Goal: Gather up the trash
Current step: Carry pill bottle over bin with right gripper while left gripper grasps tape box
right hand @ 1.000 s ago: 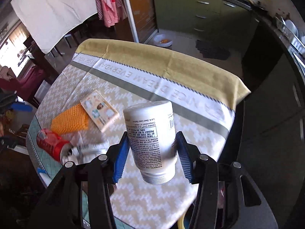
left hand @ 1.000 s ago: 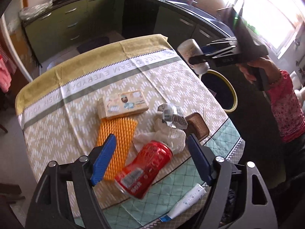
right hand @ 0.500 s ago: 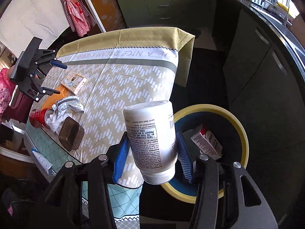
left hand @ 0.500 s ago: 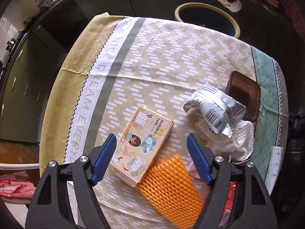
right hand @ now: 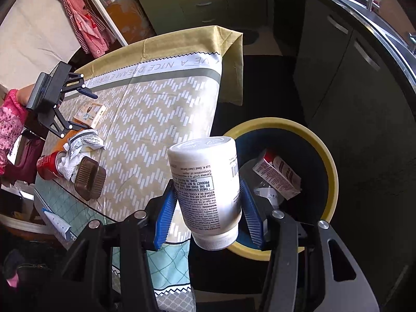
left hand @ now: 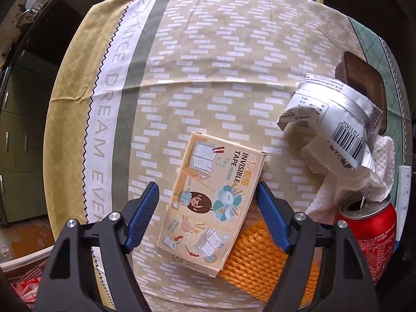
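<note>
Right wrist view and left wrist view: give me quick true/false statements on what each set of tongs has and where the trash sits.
1. The right tongs grip a white bottle. True.
2. The yellow-rimmed bin is empty. False: a small carton lies inside.
3. The left tongs hold the tape box. False: they are open above it.
4. The red can lies on the table. True.

We look straight down past our left gripper (left hand: 208, 215), its blue fingers (left hand: 141, 218) spread either side of a tape box (left hand: 210, 205) lying on the clothed bench (left hand: 208, 78), apart from both.
</note>
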Tool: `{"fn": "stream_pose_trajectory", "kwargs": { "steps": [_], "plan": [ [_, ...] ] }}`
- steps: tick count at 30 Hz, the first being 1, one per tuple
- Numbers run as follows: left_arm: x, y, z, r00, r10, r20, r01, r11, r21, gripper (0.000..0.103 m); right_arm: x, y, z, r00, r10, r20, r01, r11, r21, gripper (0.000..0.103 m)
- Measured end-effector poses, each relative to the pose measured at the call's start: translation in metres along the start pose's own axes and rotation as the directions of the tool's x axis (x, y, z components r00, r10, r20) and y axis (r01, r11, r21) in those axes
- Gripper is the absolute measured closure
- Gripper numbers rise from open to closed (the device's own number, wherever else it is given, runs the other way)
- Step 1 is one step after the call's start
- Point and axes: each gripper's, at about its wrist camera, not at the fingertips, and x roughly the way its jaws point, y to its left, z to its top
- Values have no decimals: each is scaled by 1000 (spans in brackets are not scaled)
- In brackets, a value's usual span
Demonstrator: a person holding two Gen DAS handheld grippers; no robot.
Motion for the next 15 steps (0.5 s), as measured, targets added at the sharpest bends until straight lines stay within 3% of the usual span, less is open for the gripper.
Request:
{"fn": "stream_pose_trajectory", "kwargs": {
  "steps": [4,15],
  "plan": [
    [6,11,2,998,-57,4,57,998,-5,39,2,-4,-1,1000,8,-4,-8,1000,21,54],
    [-7,-6,-6,999,10,43,-6,996,-91,42,4,-6,-2,1000,21,18,-22,999,42,54]
  ]
}}
